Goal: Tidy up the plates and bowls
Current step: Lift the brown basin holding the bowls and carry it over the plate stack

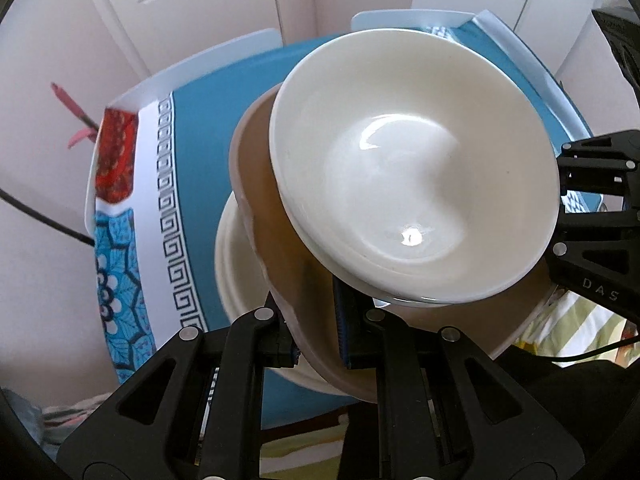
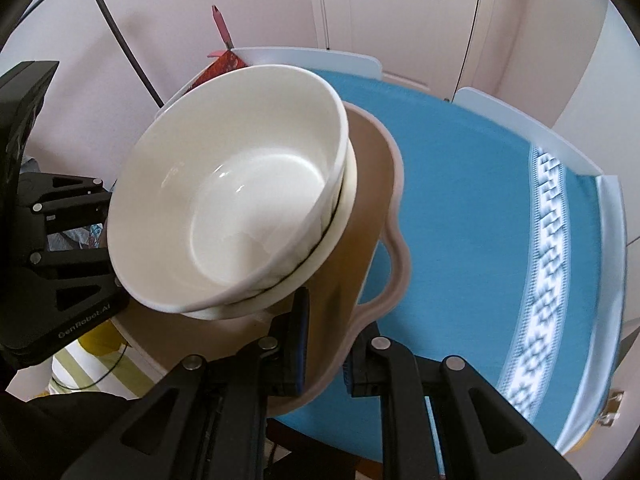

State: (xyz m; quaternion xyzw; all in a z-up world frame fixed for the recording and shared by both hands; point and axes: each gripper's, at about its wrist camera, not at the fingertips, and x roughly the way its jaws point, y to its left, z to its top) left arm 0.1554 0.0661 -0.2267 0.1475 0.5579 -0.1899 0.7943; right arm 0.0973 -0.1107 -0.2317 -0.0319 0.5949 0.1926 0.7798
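Note:
A tan plate with a wavy rim (image 1: 276, 220) (image 2: 368, 184) is held in the air, tilted, above the table. A white bowl (image 1: 412, 168) (image 2: 240, 192) sits on it, stacked in a second white bowl (image 2: 340, 220). My left gripper (image 1: 320, 344) is shut on the plate's near rim. My right gripper (image 2: 326, 356) is shut on the opposite rim. Each gripper shows in the other's view: the right one (image 1: 592, 216) and the left one (image 2: 60, 240). A white dish (image 1: 230, 264) lies on the table under the plate.
The round table (image 2: 480, 240) has a blue cloth with a white key-pattern border (image 1: 168, 200). White chair backs (image 2: 312, 60) stand at its far edge. A white door (image 2: 400, 8) and pink walls are behind. A striped cloth (image 1: 576, 320) lies off the table's side.

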